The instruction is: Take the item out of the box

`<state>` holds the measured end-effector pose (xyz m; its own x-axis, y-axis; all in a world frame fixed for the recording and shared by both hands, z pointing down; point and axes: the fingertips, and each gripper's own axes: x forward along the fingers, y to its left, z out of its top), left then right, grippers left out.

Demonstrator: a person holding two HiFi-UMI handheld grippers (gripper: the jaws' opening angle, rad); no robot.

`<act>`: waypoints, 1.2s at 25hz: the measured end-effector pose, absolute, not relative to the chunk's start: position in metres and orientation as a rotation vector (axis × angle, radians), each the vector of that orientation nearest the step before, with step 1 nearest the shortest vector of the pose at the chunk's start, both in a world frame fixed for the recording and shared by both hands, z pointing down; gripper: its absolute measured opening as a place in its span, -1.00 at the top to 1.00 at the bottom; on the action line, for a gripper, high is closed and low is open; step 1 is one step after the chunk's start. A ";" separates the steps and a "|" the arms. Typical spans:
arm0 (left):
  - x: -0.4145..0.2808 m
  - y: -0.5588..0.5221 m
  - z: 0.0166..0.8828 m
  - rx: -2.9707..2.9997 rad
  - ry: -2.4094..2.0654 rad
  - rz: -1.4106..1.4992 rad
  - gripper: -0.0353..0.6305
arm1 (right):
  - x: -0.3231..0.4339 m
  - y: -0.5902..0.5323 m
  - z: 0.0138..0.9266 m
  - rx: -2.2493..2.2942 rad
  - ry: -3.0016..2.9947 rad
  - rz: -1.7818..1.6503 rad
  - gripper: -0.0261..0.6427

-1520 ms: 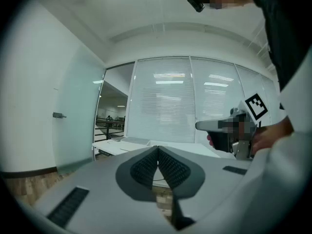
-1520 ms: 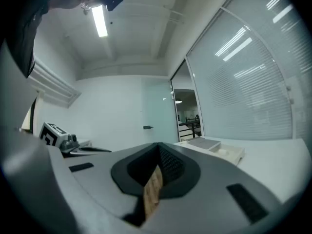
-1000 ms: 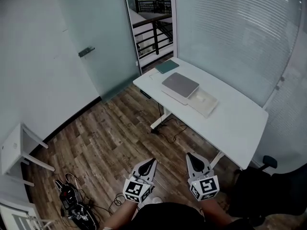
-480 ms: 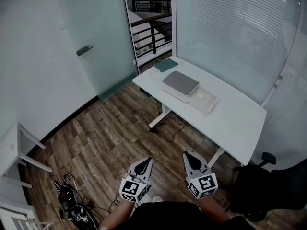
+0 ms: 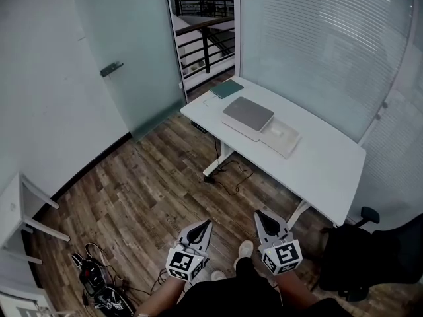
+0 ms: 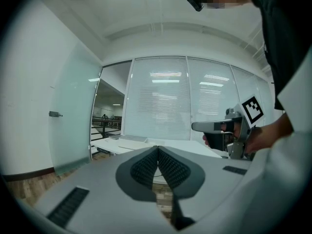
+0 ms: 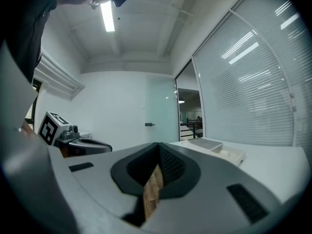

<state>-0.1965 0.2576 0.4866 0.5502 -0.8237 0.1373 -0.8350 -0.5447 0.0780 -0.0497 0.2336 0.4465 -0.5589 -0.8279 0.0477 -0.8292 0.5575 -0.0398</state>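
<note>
- Both grippers sit at the bottom middle of the head view, over the wooden floor [image 5: 142,197]. They are well apart from the white table [image 5: 324,167], which runs from the middle toward the right.
- My left gripper [image 5: 207,224] has its pads pressed together with nothing between them.
- My right gripper [image 5: 260,214] is pinched closed too, and only floor shows through the slit behind its tips.
- The box [image 5: 283,139] lies on the table just above the frame's middle. A grey-topped slab [image 5: 248,113] rests on its upper-left part, and the pale tray end is open to the lower right.
- From here I cannot tell which piece is the item, or whether anything lies in the tray.
- A teal notebook [image 5: 229,89] lies at the table's far upper-left corner, clear of the box.
- I judge that the step in hand is the approach, with nothing touched yet.
- To do it well, I would close in square to the table's near edge and watch the dark chair [image 5: 350,263] at lower right.
- I would spread the jaws before reaching, then steady the box with one gripper while the other lifts.
</note>
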 end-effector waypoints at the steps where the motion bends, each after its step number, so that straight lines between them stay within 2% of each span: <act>1: -0.197 0.255 0.487 2.644 -1.425 0.124 0.86 | -0.050 0.231 0.448 1.465 -2.751 0.091 0.90; 15: -0.194 0.176 0.507 2.599 -1.403 0.181 0.86 | -0.050 0.150 0.454 1.430 -2.752 0.097 0.90; 30: -0.149 0.054 0.502 2.605 -1.403 0.169 0.86 | -0.006 0.036 0.454 1.428 -2.748 0.125 0.90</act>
<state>-0.1490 0.0539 0.5020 0.5488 -0.8156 0.1834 -0.8358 -0.5395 0.1018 -0.0060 0.0355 0.4544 -0.5746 -0.8150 0.0743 -0.8184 0.5723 -0.0519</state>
